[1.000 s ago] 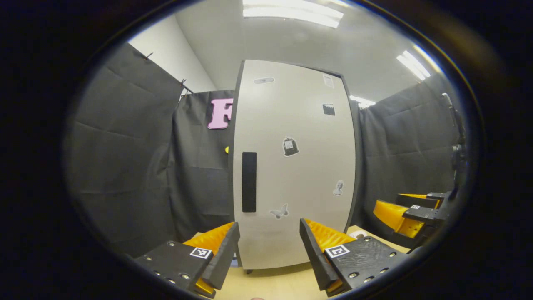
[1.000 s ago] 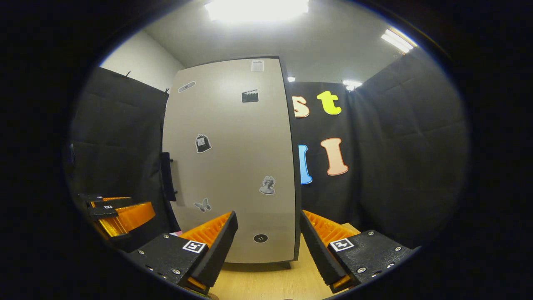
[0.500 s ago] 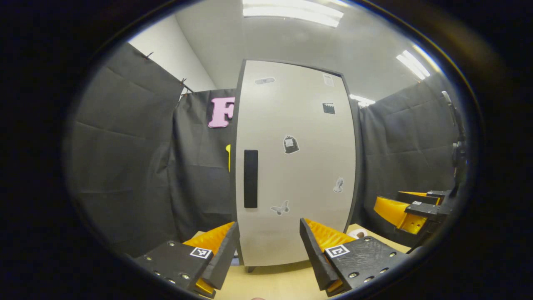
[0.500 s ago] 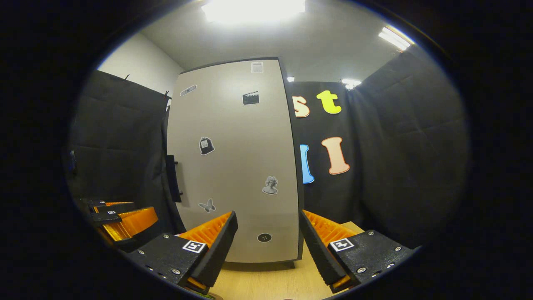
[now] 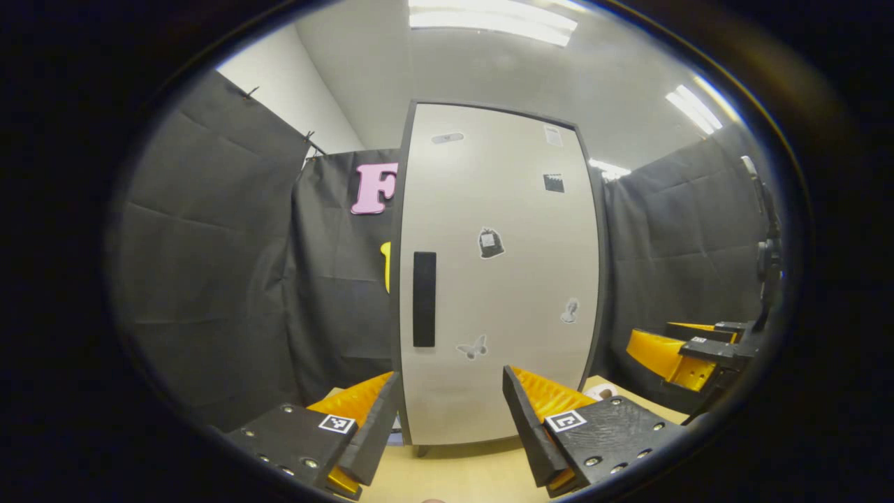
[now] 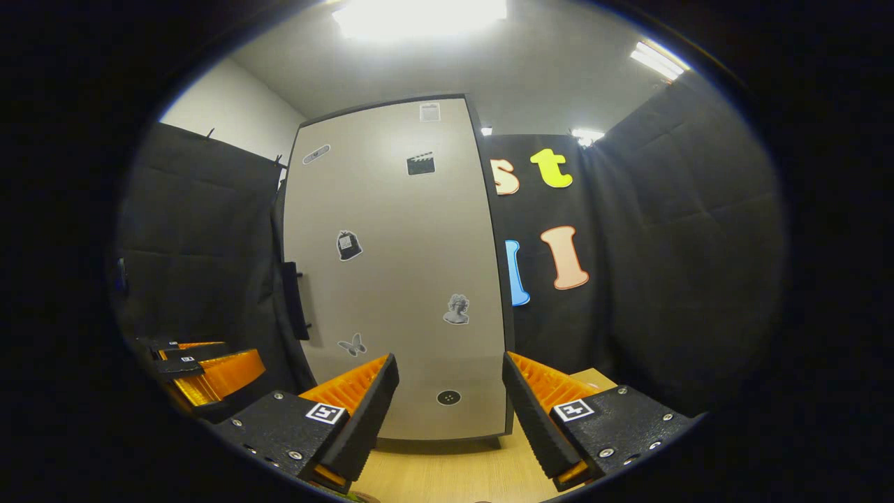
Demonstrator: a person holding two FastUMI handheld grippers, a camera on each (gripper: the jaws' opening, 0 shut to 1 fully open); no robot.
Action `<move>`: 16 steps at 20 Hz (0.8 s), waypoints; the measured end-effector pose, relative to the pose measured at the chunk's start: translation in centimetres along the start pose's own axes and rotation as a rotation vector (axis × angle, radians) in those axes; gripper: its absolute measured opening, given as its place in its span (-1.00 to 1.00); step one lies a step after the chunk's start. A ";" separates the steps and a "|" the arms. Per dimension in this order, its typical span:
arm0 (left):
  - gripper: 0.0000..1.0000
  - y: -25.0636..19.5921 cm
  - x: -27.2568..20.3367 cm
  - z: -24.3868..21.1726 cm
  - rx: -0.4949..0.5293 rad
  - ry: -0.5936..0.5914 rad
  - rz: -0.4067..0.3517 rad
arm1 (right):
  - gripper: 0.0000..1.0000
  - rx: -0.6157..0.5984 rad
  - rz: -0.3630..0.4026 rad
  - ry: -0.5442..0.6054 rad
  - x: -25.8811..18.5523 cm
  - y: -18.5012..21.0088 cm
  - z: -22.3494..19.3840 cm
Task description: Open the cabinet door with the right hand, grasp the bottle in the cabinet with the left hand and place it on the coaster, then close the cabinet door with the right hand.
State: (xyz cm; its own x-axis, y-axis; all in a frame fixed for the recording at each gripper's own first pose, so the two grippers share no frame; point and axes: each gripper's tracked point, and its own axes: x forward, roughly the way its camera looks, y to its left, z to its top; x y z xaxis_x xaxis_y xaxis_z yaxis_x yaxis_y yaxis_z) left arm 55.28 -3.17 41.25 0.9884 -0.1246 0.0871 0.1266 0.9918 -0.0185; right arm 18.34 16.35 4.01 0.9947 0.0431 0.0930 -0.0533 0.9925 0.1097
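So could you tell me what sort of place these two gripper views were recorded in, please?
Most likely an indoor recording booth, not a real kitchen: black cloth walls hang around a light wooden table, a single sticker-covered cabinet stands shut on it, and ceiling strip lights shine above. Both grippers are open.

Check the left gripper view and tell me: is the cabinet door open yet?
No, the cabinet door sits flush and shut, its black handle untouched, with the left gripper open in front of it.

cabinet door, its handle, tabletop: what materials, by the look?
Cabinet door: likely matte laminate board; flat pale grey, dark edging, stickers on it.
Handle: matte black bar, plastic or painted metal; can't tell which.
Tabletop: light wood or wood-look laminate; faint grain.
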 end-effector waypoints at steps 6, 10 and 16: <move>0.68 0.1 0.0 0.2 -0.008 -0.008 -0.001 | 0.86 0.009 0.004 -0.003 -0.4 0.3 0.2; 0.58 0.0 0.2 0.3 -0.006 -0.010 -0.004 | 0.84 0.010 -0.003 -0.018 -0.4 0.0 0.6; 0.65 -0.6 0.2 0.1 -0.006 -0.003 -0.023 | 0.85 0.004 -0.012 -0.013 -0.6 -0.4 0.4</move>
State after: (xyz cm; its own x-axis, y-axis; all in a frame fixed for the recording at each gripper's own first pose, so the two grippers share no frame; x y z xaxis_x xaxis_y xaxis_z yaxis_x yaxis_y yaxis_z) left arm 55.34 -3.82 41.40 0.9850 -0.1470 0.0905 0.1496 0.9885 -0.0227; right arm 17.76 15.91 4.32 0.9941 0.0297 0.1044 -0.0417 0.9925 0.1145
